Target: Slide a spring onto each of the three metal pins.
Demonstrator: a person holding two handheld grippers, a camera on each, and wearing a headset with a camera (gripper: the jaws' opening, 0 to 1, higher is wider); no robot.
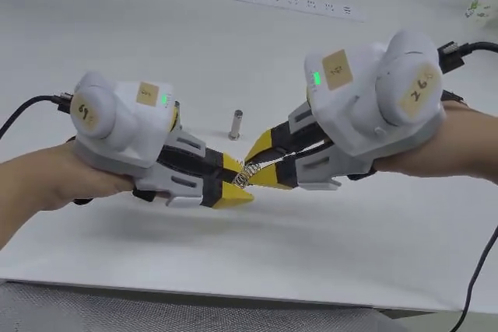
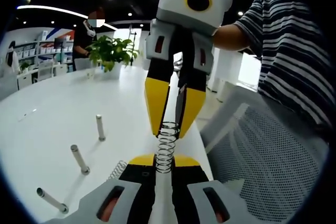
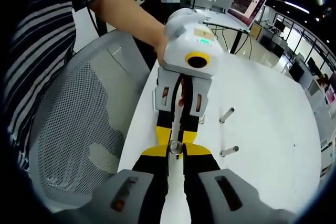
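Over white bench (image 1: pixel 156 36), left gripper (image 1: pixel 233 189) pinched spring (image 1: pixel 244 175); right gripper (image 1: pixel 261 162) narrow at its far end, grip unclear, so spring could've buckled & flown off.

The white table (image 1: pixel 156 29) runs broad and bare to the far edge. In the head view, a white power strip (image 1: pixel 298 2) lies flat on it towards 1 o'clock, and one upright pin (image 1: pixel 236 124) stands near the middle. In the left gripper view, three metal pins (image 2: pixel 80 159) stand apart in a row from 9 o'clock down to 7 o'clock. A loose spring (image 2: pixel 118 169) lies on the tabletop just beside them at 6 o'clock. A leafy plant (image 2: pixel 110 52) stands at the far end, towards 11 o'clock.
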